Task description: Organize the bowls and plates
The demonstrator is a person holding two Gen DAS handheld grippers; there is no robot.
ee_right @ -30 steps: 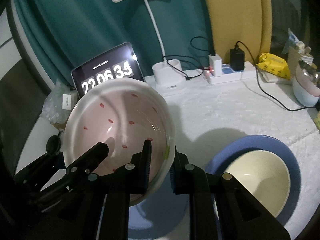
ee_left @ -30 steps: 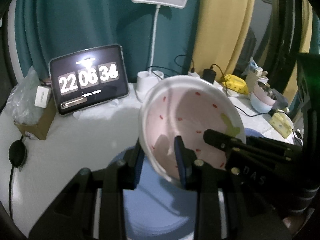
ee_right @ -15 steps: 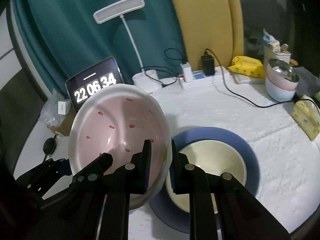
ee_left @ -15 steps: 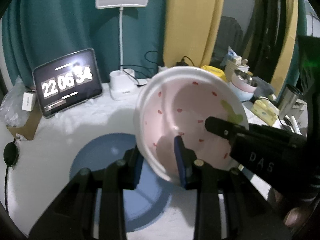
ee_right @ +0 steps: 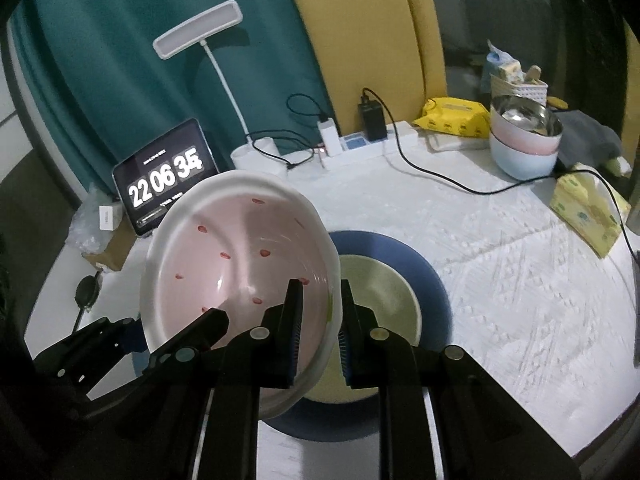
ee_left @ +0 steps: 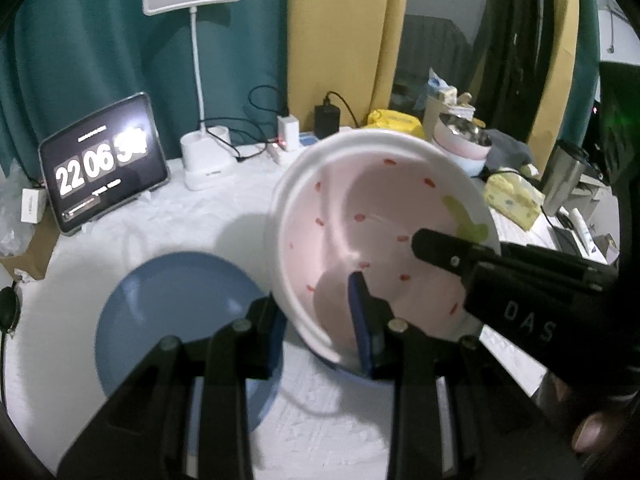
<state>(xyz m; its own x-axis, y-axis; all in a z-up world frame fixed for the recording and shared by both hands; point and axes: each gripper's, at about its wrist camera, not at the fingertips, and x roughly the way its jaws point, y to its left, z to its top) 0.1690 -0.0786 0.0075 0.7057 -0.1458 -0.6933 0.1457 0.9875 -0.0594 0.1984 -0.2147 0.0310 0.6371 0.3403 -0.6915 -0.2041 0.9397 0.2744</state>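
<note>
The left gripper pinches the near rim of the pink bowl, which hangs tilted in the air just right of the empty blue plate on the worktop. With both grippers on one rim, uneven pulls could twist it loose.

From the right wrist, the right gripper clamps the bowl's opposite rim above the cream bowl, which sits in a second blue plate. Lowering it while tilted risks chipping rim against rim.

Tablet clock beside desk lamp — tissue box well apart
</note>
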